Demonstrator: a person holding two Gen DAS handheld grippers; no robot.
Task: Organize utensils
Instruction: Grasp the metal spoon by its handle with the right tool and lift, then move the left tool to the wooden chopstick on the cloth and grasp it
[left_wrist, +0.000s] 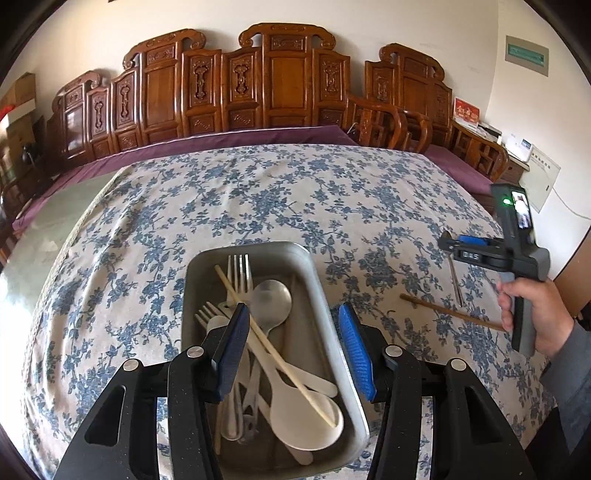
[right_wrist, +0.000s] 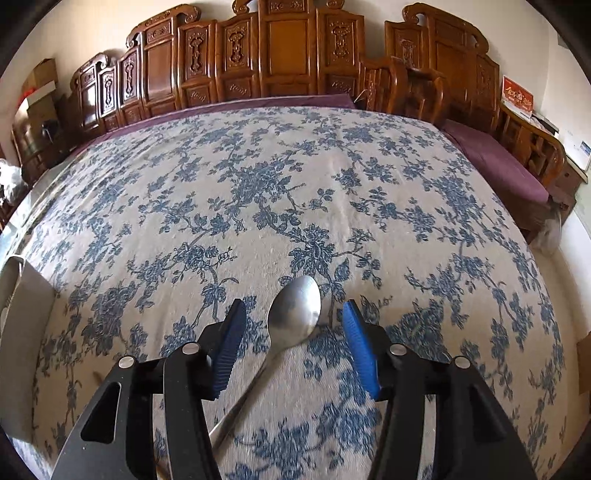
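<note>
Your left gripper (left_wrist: 293, 334) hangs over the metal tray (left_wrist: 317, 291), its blue pads (left_wrist: 356, 354) standing apart with nothing between them; the near-right rim of the tray runs under the gap. The tray sits on the blue-flowered tablecloth (left_wrist: 258, 199) and holds a heap of utensils: a metal spoon (left_wrist: 269, 302), two metal forks (left_wrist: 239, 273) with tines pointing away from you, white plastic spoons (left_wrist: 306, 417), and one pale chopstick (left_wrist: 273, 354) lying diagonally across the pile.

To the right of the tray, on the cloth, a brown chopstick (left_wrist: 450, 312) lies across, and a thin metal piece (left_wrist: 455, 280) lies just beyond it; what it is you cannot tell from this distance, though it may be a utensil handle. Your right hand (left_wrist: 535, 314) grips the handle of the right gripper (left_wrist: 448, 242) above those pieces.

In the right wrist view, your right gripper (right_wrist: 293, 334) has its jaws apart as well. A second metal spoon (right_wrist: 295, 310) lies on the tablecloth (right_wrist: 258, 184) between the pads, bowl facing up and pointing away from you, handle running back under the left finger. Neither pad touches it. A grey corner of the tray (right_wrist: 22, 332) shows at the left edge of that view, well apart from the spoon.
</note>
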